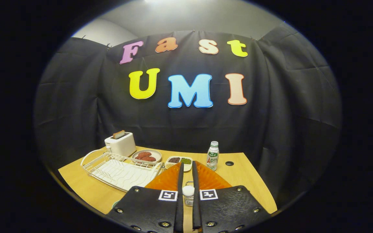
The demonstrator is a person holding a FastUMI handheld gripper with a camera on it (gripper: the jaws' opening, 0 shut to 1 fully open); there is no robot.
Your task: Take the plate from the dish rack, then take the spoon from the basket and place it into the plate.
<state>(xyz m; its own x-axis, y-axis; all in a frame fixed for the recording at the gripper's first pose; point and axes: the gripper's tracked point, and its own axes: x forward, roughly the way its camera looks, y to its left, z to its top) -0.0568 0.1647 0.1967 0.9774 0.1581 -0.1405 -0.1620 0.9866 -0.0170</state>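
Observation:
My gripper [188, 166] hangs over the near end of the wooden table [244, 181]. Its fingers stand close together with a narrow gap, and nothing is pressed between them. Through the gap, below the fingers, I see a small glass jar with a white lid [188, 191] standing on the table. The white wire dish rack [121, 170] lies to the left of the fingers, and I make out no plate standing in its slots. A pale rim [116, 204] peeks out beside the left finger's base; I cannot tell what it is.
Behind the rack stands a white toaster [120, 144] with a slice in it. A round plate with reddish patties [146, 156] and a divided dish of beans [179, 160] sit beyond the fingertips. A white bottle [213, 156] stands to the right, near a cable hole [229, 163].

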